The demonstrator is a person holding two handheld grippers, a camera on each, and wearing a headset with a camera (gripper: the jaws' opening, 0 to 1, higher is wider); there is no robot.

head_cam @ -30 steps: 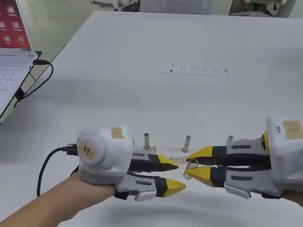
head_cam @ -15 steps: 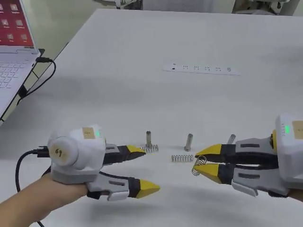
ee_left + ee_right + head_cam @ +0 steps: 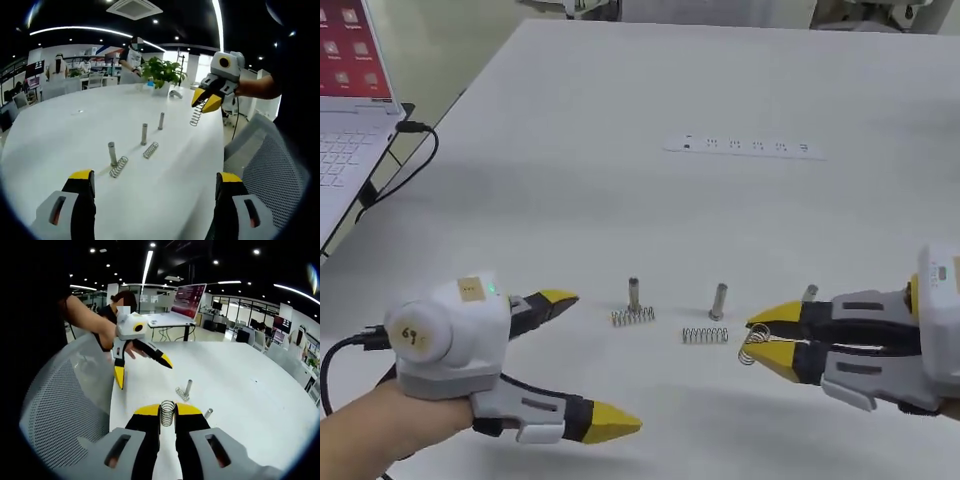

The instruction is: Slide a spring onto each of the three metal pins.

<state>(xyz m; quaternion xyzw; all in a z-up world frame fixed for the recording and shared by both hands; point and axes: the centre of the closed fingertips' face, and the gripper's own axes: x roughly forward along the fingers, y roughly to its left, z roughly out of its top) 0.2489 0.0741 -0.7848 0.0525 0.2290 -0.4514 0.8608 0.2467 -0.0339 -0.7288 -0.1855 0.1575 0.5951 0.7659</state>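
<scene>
Right gripper (image 3: 762, 338) jaws nearly closed, pinching spring (image 3: 753, 346) at very tips; left gripper (image 3: 592, 361) jaws spread wide, holding nothing; two loose springs (image 3: 632, 317) lay beside metal pins (image 3: 633, 293).

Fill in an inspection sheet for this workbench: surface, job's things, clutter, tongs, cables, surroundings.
Surface: white table, no spills seen.
Job's things: three metal pins upright and bare; two loose springs lying beside them; third spring held.
Clutter: power strip at the far side.
Tongs: left tongs open, holding nothing; right tongs shut on the third spring.
Cables: black cable by the laptop; another cable trails from the left tongs.
Surroundings: open office, mesh chair, potted plant.
</scene>
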